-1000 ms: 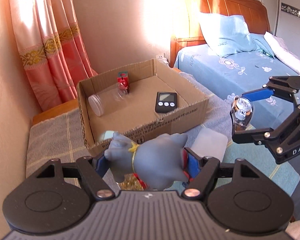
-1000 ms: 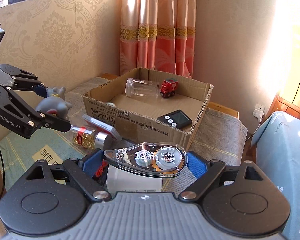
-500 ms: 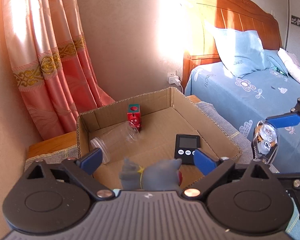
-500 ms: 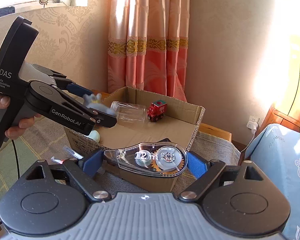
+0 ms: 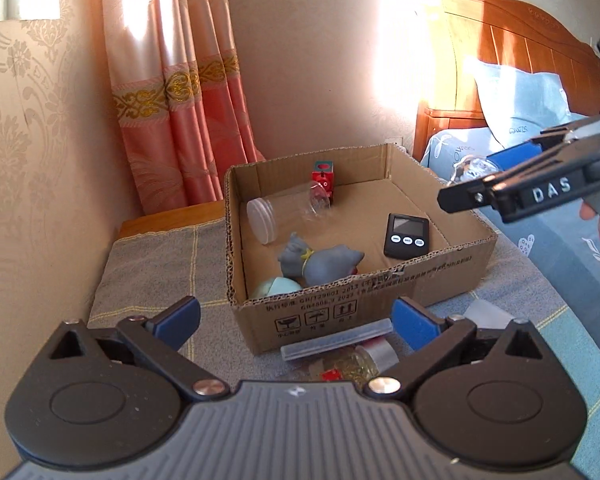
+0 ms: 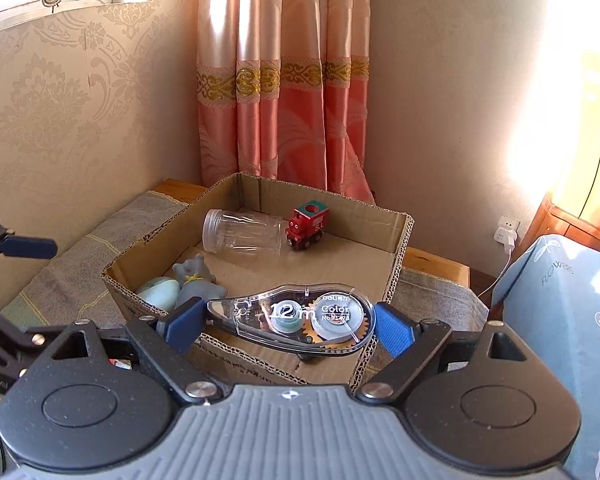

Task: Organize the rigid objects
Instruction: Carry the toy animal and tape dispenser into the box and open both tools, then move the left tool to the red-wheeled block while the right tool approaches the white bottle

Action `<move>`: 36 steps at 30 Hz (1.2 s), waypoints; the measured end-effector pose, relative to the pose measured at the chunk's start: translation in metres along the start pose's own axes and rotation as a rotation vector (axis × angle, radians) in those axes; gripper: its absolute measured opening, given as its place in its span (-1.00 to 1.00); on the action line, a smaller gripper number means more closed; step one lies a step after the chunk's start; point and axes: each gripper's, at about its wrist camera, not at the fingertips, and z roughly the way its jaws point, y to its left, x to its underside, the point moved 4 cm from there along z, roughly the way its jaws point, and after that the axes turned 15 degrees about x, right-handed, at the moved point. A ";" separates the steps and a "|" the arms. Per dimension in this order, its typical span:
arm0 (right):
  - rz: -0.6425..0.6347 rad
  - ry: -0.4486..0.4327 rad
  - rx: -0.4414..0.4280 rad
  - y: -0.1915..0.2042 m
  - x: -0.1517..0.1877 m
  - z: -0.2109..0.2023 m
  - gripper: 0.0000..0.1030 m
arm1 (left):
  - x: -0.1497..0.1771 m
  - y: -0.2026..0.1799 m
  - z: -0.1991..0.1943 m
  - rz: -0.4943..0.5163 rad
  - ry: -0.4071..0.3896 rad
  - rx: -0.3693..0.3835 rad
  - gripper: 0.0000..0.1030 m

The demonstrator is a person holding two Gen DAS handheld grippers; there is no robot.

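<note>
Although most of the cardboard box [image 5: 340, 312] is seen clearly, its near corner at about 7 o'clock hides the lower part of a pale green rounded object [image 5: 274, 289], which cannot be identified. Beside it, inside the box, a grey soft-looking animal toy [image 5: 320, 264] with a yellow band is lain on its side, apart from the left hand-held gripper [image 5: 296, 318], whose blue pads have just been spread wide with nothing between them. Toward 12 o'clock in the box, a clear ribbed plastic jar [image 5: 288, 212] is tipped over, touching a red toy train [image 5: 323, 178]; a flat black timer [image 5: 406, 235] is laid toward 3 o'clock. In front of the box, on the grey woven cloth of the surface [image 5: 152, 272], a clear flat strip [image 5: 336, 339] and a jar of gold bits [image 5: 356, 366] are partly cut off by the gripper body. A transparent teardrop-shaped correction tape dispenser [image 6: 296, 318] is clamped in the right hand-held gripper [image 6: 288, 326] above the box's near wall, where it blocks the timer. A pink curtain [image 6: 284, 80] is hung behind.
</note>
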 end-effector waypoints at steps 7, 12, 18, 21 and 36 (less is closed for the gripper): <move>0.025 0.062 0.029 -0.002 -0.030 0.047 0.80 | 0.015 -0.001 -0.019 -0.016 -0.050 0.000 0.99; 0.044 0.118 0.047 0.001 -0.045 0.084 0.80 | 0.019 0.002 -0.018 -0.010 -0.030 -0.018 0.99; 0.053 0.172 0.093 0.003 -0.055 0.121 0.93 | 0.024 0.006 -0.018 -0.013 -0.006 -0.018 0.99; 0.055 0.196 0.099 0.004 -0.054 0.125 1.00 | 0.025 0.010 -0.021 -0.023 -0.006 -0.023 0.99; 0.084 0.132 0.136 0.001 -0.027 0.041 1.00 | 0.033 0.008 -0.029 -0.064 0.054 -0.069 0.99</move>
